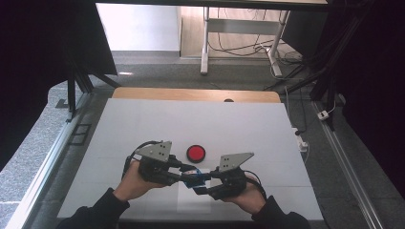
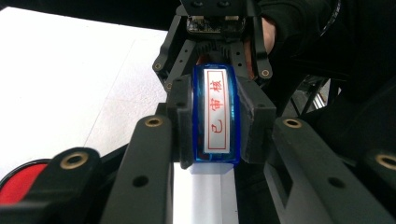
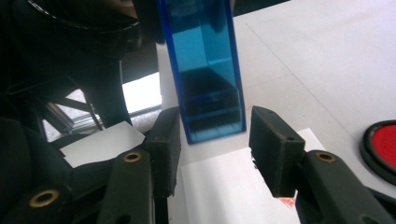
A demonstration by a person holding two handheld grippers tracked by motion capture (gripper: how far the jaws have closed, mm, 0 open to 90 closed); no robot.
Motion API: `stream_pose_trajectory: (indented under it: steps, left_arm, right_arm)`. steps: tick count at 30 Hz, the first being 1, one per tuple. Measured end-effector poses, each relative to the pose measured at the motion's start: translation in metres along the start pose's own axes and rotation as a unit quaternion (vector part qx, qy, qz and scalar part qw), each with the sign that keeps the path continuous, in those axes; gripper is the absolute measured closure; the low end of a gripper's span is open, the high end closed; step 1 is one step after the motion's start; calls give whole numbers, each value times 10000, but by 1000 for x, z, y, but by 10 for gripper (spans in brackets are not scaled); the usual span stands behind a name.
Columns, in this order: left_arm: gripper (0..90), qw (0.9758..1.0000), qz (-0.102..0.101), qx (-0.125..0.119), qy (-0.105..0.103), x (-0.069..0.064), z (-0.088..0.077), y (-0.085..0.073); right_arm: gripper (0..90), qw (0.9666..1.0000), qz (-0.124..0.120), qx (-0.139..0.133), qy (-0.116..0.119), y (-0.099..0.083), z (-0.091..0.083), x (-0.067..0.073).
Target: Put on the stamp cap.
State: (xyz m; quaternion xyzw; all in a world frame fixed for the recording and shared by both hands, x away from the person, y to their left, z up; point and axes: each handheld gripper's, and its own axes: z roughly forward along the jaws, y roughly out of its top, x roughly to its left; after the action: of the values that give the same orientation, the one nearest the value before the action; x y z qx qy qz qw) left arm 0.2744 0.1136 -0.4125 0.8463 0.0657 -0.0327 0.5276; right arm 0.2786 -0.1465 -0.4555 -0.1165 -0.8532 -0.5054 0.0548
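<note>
In the high view, the blue stamp (image 1: 193, 177) is too small to make out, mostly covered by the two claws meeting at lower centre. In the left gripper view, the left claw (image 2: 217, 126) covers the stamp's sides, and the red ink pad (image 2: 18, 184) is cut off at the lower left corner. In the right gripper view, the stamp's top runs off the upper edge, the ink pad is cut by the right edge, and a red mark on the white paper (image 3: 219, 186) hides behind the right claw (image 3: 215, 140).
</note>
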Motion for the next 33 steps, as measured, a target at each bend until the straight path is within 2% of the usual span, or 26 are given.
stream_pose_trajectory:
  steps: [19,21,33]
  left_arm:
    - [700,9993,-144,130,313,0,-7,2]
    - [700,9992,-185,134,340,1,-8,2]
    - [700,9978,-257,167,585,4,-17,1]
  right_arm:
    - [380,9984,88,31,-560,-2,-11,3]
    - [366,9979,53,51,-646,-2,-13,4]
    - [284,9947,215,89,-997,-7,-25,3]
